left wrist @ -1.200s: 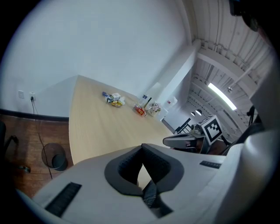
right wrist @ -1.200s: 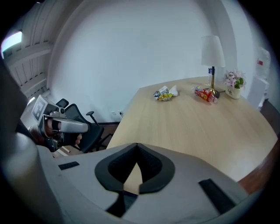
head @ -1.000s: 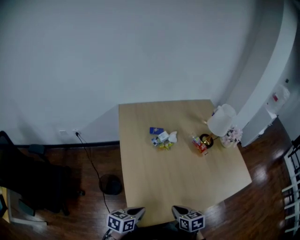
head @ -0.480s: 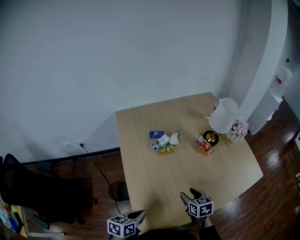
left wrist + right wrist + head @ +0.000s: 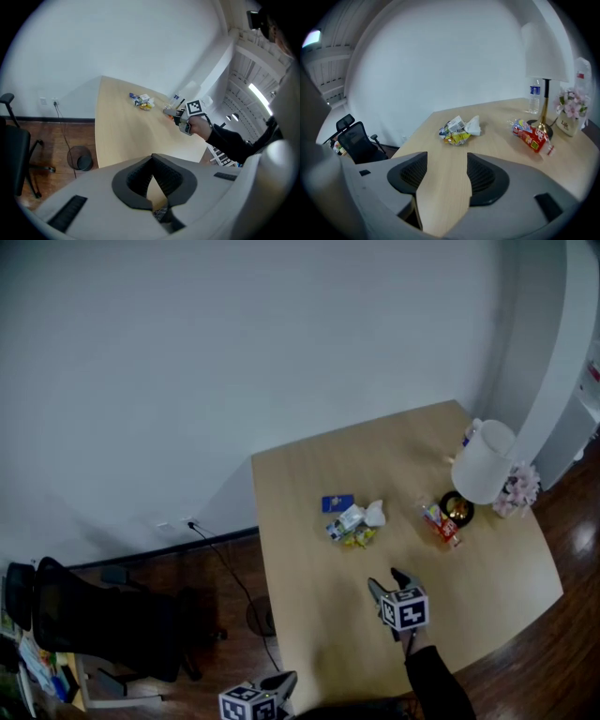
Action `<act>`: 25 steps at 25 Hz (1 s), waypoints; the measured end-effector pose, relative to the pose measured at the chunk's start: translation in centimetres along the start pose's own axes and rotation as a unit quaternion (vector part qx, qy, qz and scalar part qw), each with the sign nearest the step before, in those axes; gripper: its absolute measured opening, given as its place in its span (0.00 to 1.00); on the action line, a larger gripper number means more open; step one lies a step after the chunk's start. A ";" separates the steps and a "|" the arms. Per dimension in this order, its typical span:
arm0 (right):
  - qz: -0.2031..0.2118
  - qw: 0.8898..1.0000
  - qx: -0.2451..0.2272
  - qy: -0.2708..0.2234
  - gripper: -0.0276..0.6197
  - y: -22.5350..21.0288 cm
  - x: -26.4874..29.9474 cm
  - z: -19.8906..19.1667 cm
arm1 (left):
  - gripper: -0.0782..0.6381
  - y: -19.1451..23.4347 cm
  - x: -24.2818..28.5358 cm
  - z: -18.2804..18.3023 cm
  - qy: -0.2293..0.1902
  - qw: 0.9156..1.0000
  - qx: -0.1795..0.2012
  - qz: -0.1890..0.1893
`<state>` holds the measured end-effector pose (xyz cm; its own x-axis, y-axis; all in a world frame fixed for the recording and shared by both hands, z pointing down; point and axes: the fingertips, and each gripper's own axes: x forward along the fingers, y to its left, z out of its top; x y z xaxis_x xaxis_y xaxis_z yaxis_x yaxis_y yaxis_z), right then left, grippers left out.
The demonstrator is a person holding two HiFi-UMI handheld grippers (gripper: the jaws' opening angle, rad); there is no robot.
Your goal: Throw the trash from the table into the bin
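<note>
The right gripper [image 5: 387, 580] has moved out over the table [image 5: 309, 634], and its jaws have just been opening, with nothing between them. The left gripper [image 5: 284, 679] sits closed and empty at the near edge. Farther on, crumpled wrappers [image 5: 354, 523] lie mid-table, with a red snack packet [image 5: 441, 523] to their right.

right tool [image 5: 446, 164]: jaws just opening, nothing between | crumpled wrappers [image 5: 458, 131] ahead on table [image 5: 497, 143]

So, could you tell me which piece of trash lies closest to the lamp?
The red wrapper, right beside the lamp base; the crumpled pile and blue packet lie well apart from it.
</note>
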<state>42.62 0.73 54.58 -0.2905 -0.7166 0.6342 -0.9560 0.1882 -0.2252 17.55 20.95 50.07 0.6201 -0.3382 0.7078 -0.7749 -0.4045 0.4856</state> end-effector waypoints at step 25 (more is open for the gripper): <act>-0.061 0.998 -0.019 -0.001 0.06 -2.4 9.4 2.8 | 0.11 4.4 -0.9 -0.2 0.019 0.999 -0.025 0.045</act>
<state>42.32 -8.36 59.01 -0.1728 -0.7373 0.6531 -0.9849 0.1254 -0.1189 13.58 19.66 51.63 0.5435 -0.3386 0.7681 -0.8329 -0.3314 0.4433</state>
